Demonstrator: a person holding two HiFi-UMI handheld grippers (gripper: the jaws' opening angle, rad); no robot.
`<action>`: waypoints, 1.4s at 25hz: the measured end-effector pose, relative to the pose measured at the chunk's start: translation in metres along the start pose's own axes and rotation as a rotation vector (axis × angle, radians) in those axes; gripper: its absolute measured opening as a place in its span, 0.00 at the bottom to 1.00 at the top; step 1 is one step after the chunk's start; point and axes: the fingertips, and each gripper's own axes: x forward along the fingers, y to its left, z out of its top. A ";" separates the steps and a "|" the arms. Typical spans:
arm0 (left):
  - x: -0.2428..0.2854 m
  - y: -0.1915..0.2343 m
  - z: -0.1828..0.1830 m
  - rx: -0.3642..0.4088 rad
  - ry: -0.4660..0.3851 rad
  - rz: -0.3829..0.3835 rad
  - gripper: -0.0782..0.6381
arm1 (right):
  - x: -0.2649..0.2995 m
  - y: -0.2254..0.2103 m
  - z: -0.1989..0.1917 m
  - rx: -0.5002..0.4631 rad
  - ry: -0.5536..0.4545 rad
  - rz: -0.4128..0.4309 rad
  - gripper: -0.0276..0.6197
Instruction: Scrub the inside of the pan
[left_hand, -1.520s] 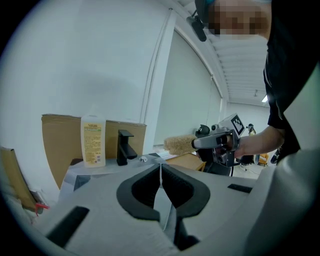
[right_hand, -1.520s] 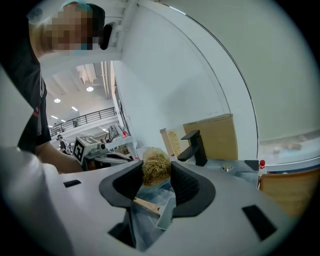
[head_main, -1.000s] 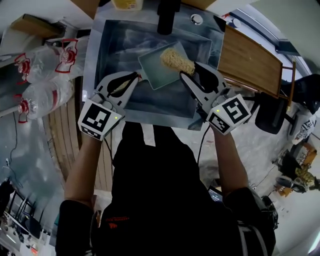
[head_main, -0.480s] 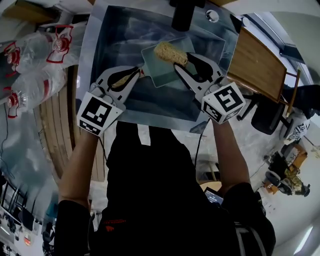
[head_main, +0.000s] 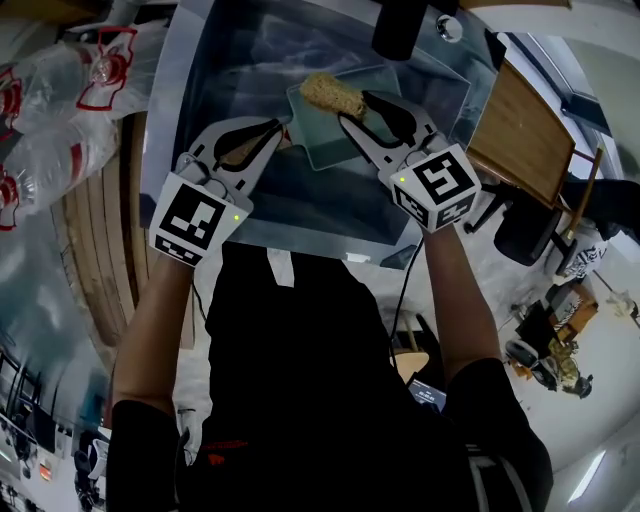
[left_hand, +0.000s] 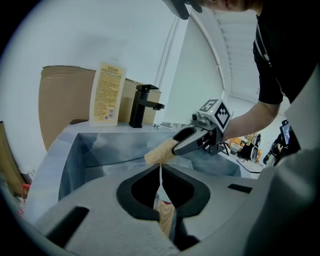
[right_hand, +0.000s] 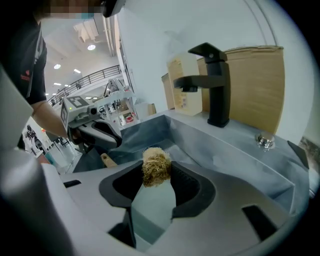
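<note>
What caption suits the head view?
Over a steel sink, the left claw grips the pan by its wooden handle; the right claw holds a fibrous scrubber over it.

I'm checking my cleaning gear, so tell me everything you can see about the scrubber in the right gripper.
The scrubber is a tan, coarse, fibrous roll, loofah-like. The right gripper is shut on one end; the rest juts out over a corner of the pale square pan in the sink. Whether it touches the pan is unclear.
</note>
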 end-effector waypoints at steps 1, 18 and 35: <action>0.001 0.002 -0.001 -0.003 -0.001 0.000 0.15 | 0.004 0.000 -0.004 -0.016 0.020 -0.002 0.31; -0.006 0.002 -0.006 -0.041 -0.036 -0.003 0.15 | 0.034 0.004 -0.035 -0.209 0.209 -0.002 0.31; -0.012 -0.002 0.004 -0.036 -0.059 0.002 0.15 | 0.048 0.003 -0.059 -0.340 0.349 -0.020 0.31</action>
